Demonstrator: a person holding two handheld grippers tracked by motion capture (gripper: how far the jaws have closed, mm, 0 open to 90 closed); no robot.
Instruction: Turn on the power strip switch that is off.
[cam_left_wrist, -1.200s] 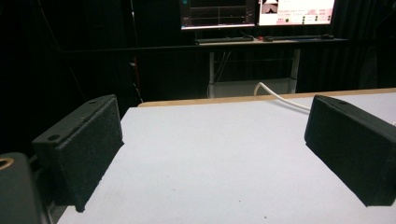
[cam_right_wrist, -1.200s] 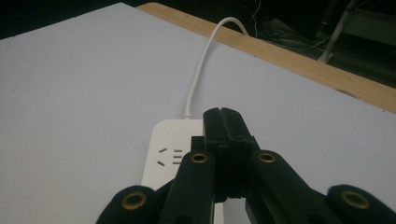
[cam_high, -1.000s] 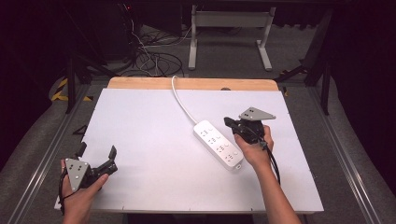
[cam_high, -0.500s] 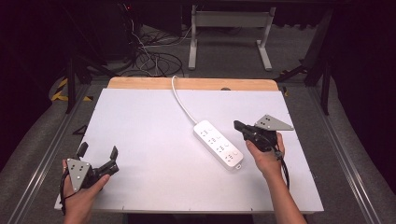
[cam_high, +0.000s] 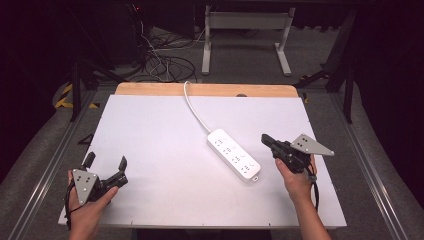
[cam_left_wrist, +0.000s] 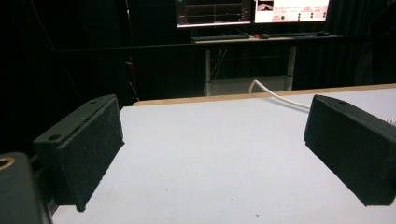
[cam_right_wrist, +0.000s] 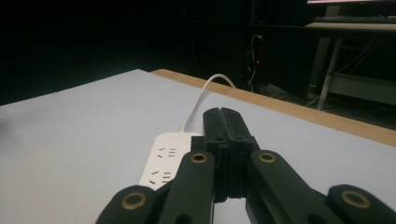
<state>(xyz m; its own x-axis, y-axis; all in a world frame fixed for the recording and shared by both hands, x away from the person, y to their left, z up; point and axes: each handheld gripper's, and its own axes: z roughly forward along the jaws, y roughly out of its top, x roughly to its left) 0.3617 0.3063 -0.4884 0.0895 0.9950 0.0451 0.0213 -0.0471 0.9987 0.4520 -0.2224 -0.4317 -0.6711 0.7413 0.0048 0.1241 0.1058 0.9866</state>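
my left gripper (cam_high: 106, 165) sits at the near left corner of the table (cam_high: 150, 125), jaws spread wide, nothing between them; in the left gripper view there's bare white surface between the two pads (cam_left_wrist: 84, 154). my right gripper (cam_high: 266, 140) is near the right side, jaws pressed flat together, holding nothing. the power strip (cam_high: 234, 154) lies just beside its tip, to the left of it in the high view, apart, not touching. in the right gripper view the strip (cam_right_wrist: 163, 163) sits low and left, partly behind the jaws. to do this well i think i should keep the jaws closed and low, come at the strip's long side square, and nudge slow so it slides without spinning. further off, its white cord (cam_high: 195, 110) runs over the table's far edge and could drag on it.
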